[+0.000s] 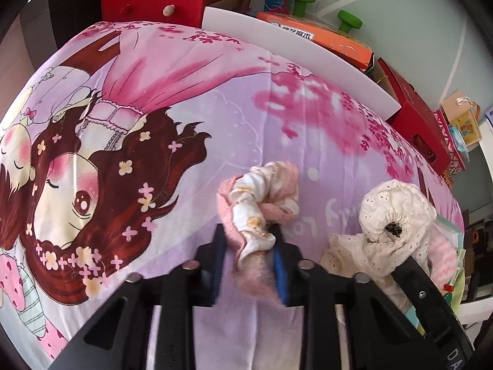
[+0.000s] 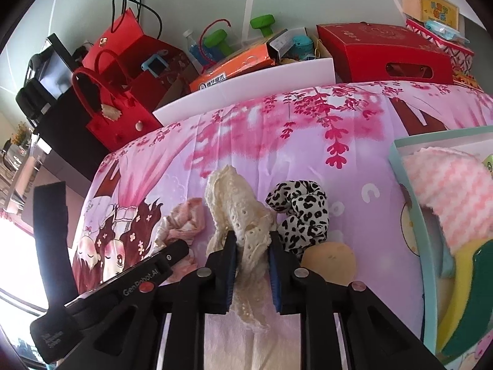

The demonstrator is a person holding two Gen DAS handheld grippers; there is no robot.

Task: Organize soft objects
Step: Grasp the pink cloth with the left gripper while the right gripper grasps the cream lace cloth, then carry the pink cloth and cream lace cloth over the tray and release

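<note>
Now we have the left claw (image 1: 251,243) pinching the pink-and-white printed fabric scrunchie (image 1: 262,203), frame centre; right claw (image 2: 252,246) pinching the cream eyelet-lace scrunchie (image 2: 237,215). We lift both clear before carrying toward the teal-rimmed box (image 2: 397,154), right edge.

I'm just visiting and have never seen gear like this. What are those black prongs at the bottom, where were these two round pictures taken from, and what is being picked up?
No robot here: a person holds a two-finger tool in each hand, with a wide-angle camera looking along its fingers. One picture is from the left gripper, shut on a pink and white scrunchie. The other is from the right gripper, shut on a cream lace scrunchie. A leopard-print scrunchie lies beside it on the pink cartoon bedsheet, near a teal box.
</note>
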